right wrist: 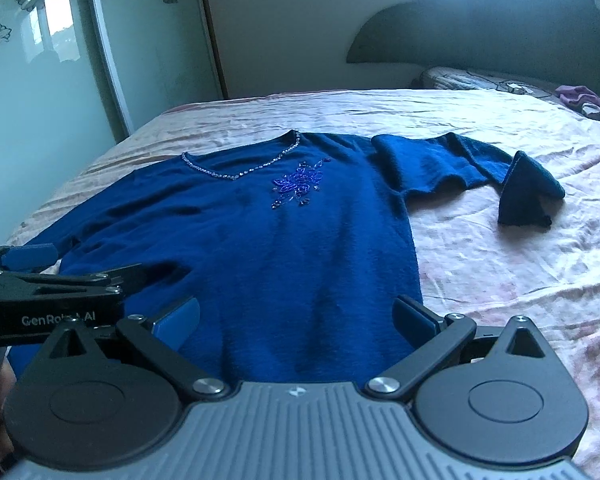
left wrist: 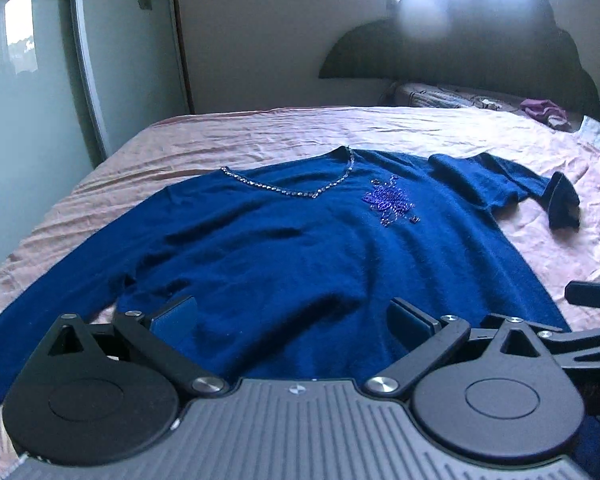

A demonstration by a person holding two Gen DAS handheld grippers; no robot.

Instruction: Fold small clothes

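Sweater (left wrist: 284,248) in deep blue lay spread face up on the pink bedsheet (left wrist: 260,128), its right-hand sleeve (right wrist: 516,184) bent back on itself. We held the left gripper (left wrist: 292,320) and the right gripper (right wrist: 296,320) over its hem, both with fingers wide apart, gripping nothing.

the blue sweater (left wrist: 300,264) loses its lower hem behind the gripper bodies in both views. its long sleeve (left wrist: 40,312) runs off the left edge of the left wrist frame. glare blurs the headboard (left wrist: 460,40) at upper right there.
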